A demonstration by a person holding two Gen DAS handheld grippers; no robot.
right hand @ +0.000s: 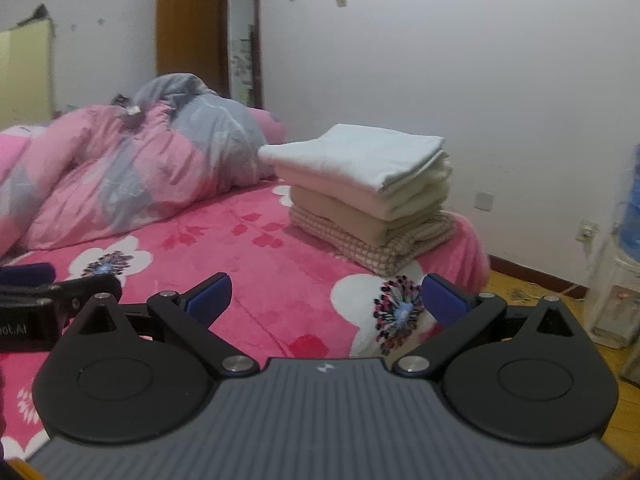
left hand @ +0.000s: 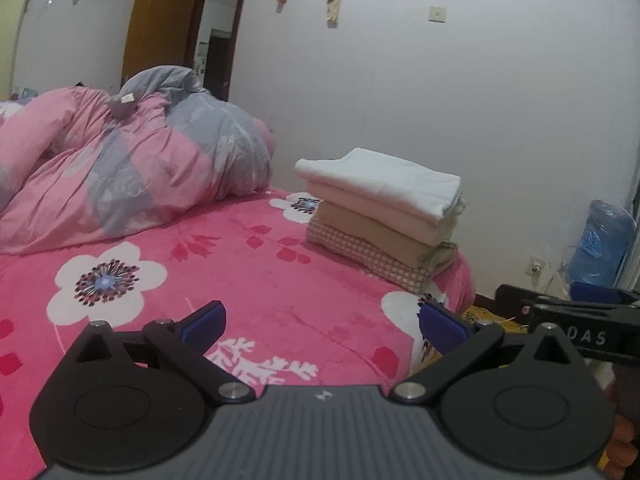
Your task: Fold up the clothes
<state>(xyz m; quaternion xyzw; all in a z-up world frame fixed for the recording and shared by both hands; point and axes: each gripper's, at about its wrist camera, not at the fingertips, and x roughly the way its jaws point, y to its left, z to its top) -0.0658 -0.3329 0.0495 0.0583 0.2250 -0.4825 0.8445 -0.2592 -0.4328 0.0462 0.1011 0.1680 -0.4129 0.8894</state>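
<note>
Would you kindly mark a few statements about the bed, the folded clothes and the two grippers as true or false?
1. The stack of folded clothes sits near the corner of the bed. True.
2. The top item of the stack is checked. False: the white item is on top; the checked item is at the bottom.
3. The right gripper holds a garment. False: its jaws are open with nothing between them.
4. The left gripper is open. True.
5. A crumpled pink and grey duvet lies on the bed. True.
</note>
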